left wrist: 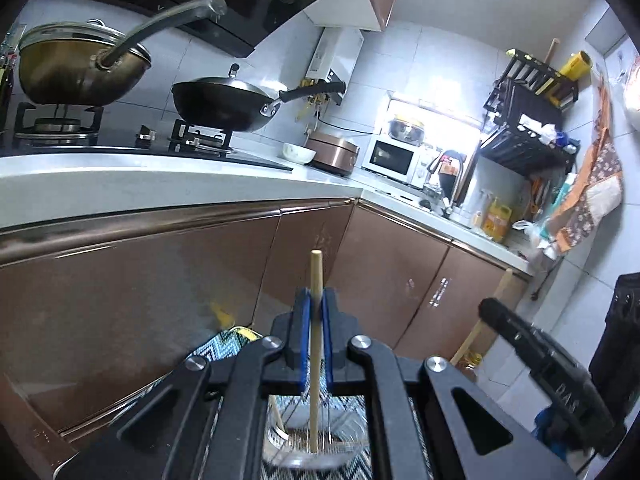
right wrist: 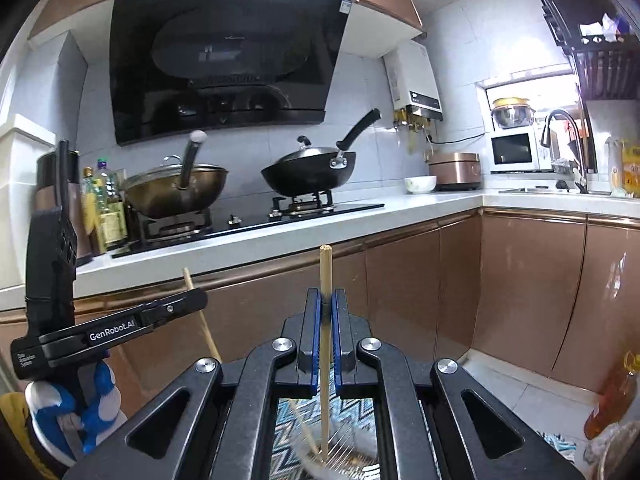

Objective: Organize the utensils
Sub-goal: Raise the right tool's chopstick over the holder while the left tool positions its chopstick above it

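Left gripper (left wrist: pixel 316 300): nearest the lens, blue pads clenched on a wooden chopstick (left wrist: pixel 315 280) that stands upright between them, its lower end reaching down into a clear glass cup (left wrist: pixel 312 446) below.
Right gripper (right wrist: pixel 326 300): likewise clamped on a second chopstick (right wrist: pixel 325 276), held upright, its tip down inside the same kind of glass cup (right wrist: pixel 336 452).
Patterned cloth (left wrist: pixel 224 344): zigzag fabric under the cup, blue, white and yellow.
Cup contents: in the right wrist view another thin stick (right wrist: pixel 304 428) leans inside the glass; whether it is the left gripper's chopstick I cannot tell. The rim is blurred in both views.
Step in hand, as I judge it: lowering both chopsticks into the cup as a pair.
Doing it well: keep each stick vertical, let the tips touch the cup's bottom before the jaws loosen, and release one side at a time so a falling stick does not tip the light glass. Draw the grippers straight up afterwards to avoid catching the upper ends.
Background containers: two lidded woks (right wrist: pixel 308 172) on the stove, a white bowl (right wrist: pixel 420 184) and a rice cooker (right wrist: pixel 454 170) on the counter; contents not visible.
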`<state>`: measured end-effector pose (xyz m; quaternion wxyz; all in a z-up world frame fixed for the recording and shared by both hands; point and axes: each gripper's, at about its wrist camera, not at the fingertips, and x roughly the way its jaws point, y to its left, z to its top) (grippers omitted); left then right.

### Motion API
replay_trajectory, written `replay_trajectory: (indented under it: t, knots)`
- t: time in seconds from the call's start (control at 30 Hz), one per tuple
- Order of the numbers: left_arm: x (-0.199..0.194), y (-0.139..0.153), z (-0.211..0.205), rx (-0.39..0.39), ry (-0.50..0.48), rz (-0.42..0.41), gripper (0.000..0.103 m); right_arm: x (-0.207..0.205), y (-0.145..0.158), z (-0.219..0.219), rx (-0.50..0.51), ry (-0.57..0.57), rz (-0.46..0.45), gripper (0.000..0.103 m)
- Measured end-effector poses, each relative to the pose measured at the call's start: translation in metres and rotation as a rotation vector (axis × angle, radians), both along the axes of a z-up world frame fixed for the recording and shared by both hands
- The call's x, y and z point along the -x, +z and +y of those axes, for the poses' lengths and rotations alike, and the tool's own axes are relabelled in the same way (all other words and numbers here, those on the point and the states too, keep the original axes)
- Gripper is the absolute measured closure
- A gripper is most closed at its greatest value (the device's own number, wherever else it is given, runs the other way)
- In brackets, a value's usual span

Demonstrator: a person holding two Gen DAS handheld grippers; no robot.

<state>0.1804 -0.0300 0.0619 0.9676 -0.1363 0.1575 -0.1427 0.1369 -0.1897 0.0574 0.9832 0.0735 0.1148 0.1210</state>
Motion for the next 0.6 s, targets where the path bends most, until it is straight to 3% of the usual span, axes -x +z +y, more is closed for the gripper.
replay_trajectory:
  t: [0.2, 0.43, 0.53, 0.6]
  knots:
    - [-0.042, -0.040, -0.031, -0.043, 0.050, 0.015, 0.098, -0.038, -0.047, -0.002, 0.029, -0.038, 0.044, 0.098]
    - [-0.065, -0.097, -0.043, -0.058, 0.062, 0.104, 0.097, -0.055, -0.107, 0.001, 0.083, -0.051, 0.148, 0.098]
    - [-0.062, -0.103, -0.040, -0.043, 0.033, 0.133, 0.096, -0.049, -0.113, -0.002, 0.086, -0.059, 0.159, 0.097]
    - [-0.053, -0.096, -0.037, -0.050, 0.016, 0.129, 0.089, -0.044, -0.109, -0.004, 0.085, -0.063, 0.157, 0.095]
